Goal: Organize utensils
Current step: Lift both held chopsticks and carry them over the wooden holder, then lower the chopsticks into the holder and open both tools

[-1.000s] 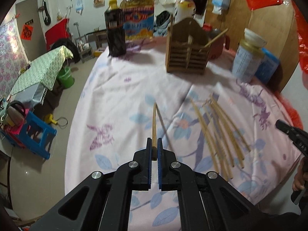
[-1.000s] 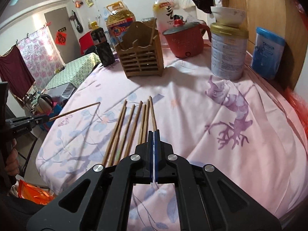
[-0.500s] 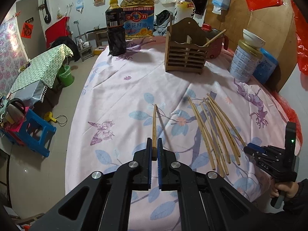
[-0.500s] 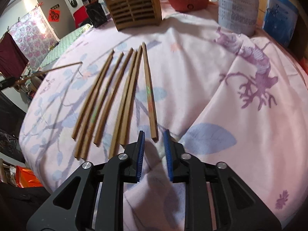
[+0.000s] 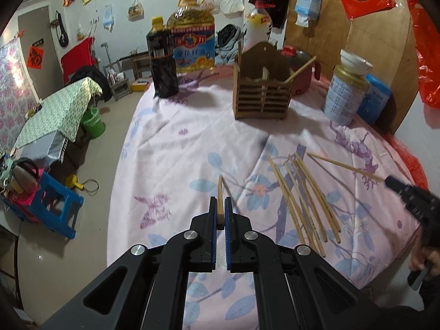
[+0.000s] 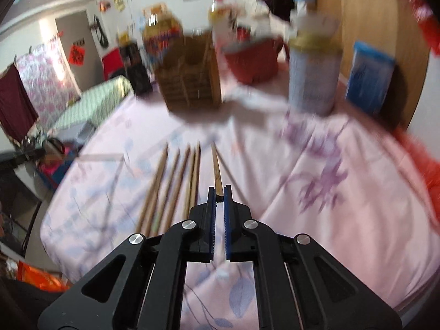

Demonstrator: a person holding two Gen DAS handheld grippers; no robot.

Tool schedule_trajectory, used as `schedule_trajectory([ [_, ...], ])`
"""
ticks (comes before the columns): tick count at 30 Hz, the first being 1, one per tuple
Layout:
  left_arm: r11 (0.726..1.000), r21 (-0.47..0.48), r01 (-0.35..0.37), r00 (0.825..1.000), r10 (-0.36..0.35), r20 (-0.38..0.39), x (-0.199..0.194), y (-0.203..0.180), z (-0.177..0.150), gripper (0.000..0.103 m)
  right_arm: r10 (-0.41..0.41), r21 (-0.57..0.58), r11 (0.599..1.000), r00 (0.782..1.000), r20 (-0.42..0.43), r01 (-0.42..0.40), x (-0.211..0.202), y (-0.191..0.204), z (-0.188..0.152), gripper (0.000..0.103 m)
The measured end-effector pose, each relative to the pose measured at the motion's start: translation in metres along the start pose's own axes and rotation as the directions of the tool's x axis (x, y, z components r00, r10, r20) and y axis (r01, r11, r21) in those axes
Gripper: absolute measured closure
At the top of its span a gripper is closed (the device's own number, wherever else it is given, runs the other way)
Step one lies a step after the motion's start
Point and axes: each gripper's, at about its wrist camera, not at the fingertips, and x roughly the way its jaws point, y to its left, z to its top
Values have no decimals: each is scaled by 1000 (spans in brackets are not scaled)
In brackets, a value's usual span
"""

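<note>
Right wrist view: my right claw pinches one chopstick by its end, lifted above the table. Light, stiff, slippery; my left claw grips another.

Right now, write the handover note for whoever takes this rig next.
Left gripper: shut on one chopstick, lifted off the cloth.
Right gripper: shut on another chopstick, also lifted; that view is blurred.
Loose chopsticks: several remain in a row on the pink tablecloth.
Wooden utensil holder: at the far side of the table, at least one chopstick already standing in it.
Done: two chopsticks picked up.
Left: drop both into the holder, then collect the rest.
</note>
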Motion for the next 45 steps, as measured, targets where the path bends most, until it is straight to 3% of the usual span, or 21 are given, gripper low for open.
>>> schedule_trajectory([
  [7,998,41,41,998,-43,40,-20,7,19,98,-5,28,1000,992,130,2,-41,18,34,97],
  [17,990,54,134,990,-136,36,-24,5,48,98,-5,27,1000,985,170,0,-63,30,44,97],
  [23,988,47,146,987,-149,57,-21,-12,83,98,76,8,997,976,206,-79,-49,18,79,97],
  [33,986,95,140,976,-153,154,-15,-50,188,98,195,-70,981,943,269,-182,-18,21,174,97],
  [40,989,114,98,966,-122,227,0,-72,270,98,210,-122,976,918,337,-179,7,28,244,97],
  [45,994,87,70,966,-89,243,26,-75,309,98,220,-117,975,909,353,-191,38,27,279,97],
])
